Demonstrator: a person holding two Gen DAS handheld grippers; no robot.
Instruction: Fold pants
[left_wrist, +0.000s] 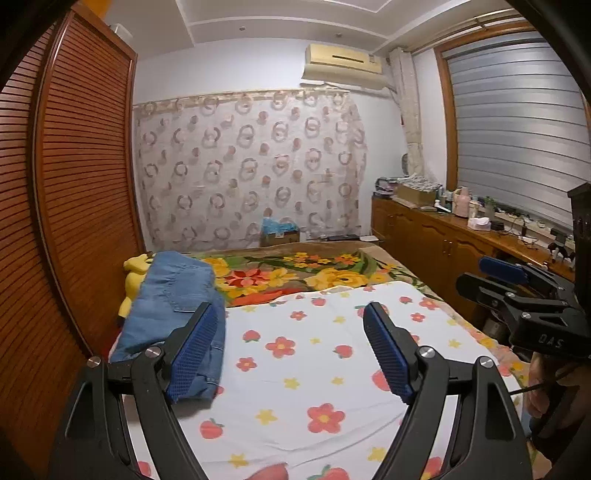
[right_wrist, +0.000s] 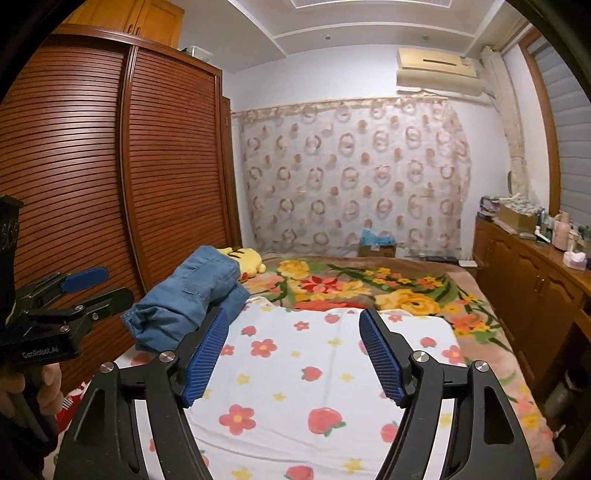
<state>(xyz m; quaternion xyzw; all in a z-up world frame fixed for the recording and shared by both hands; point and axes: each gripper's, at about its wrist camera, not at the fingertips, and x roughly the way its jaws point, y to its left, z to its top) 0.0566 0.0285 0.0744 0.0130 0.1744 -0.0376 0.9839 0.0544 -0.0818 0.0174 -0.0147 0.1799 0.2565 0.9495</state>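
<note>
Folded blue denim pants (left_wrist: 177, 295) lie in a pile at the left side of the bed, on the edge of a white flower-and-strawberry cloth (left_wrist: 314, 354). My left gripper (left_wrist: 291, 310) hovers open over that cloth with nothing between its blue pads; its left finger overlaps the pants in the view. My right gripper (right_wrist: 294, 314) is open and empty too, above the same cloth (right_wrist: 314, 369), with the pants (right_wrist: 192, 295) ahead on its left. Each gripper shows in the other's view: the right one (left_wrist: 484, 282) at the right edge, the left one (right_wrist: 103, 290) at the left edge.
A yellow plush toy (right_wrist: 243, 258) lies behind the pants. A floral blanket (left_wrist: 295, 273) covers the far part of the bed. A slatted wooden wardrobe (left_wrist: 74, 184) stands close on the left. A wooden cabinet (left_wrist: 424, 236) crowded with items runs along the right.
</note>
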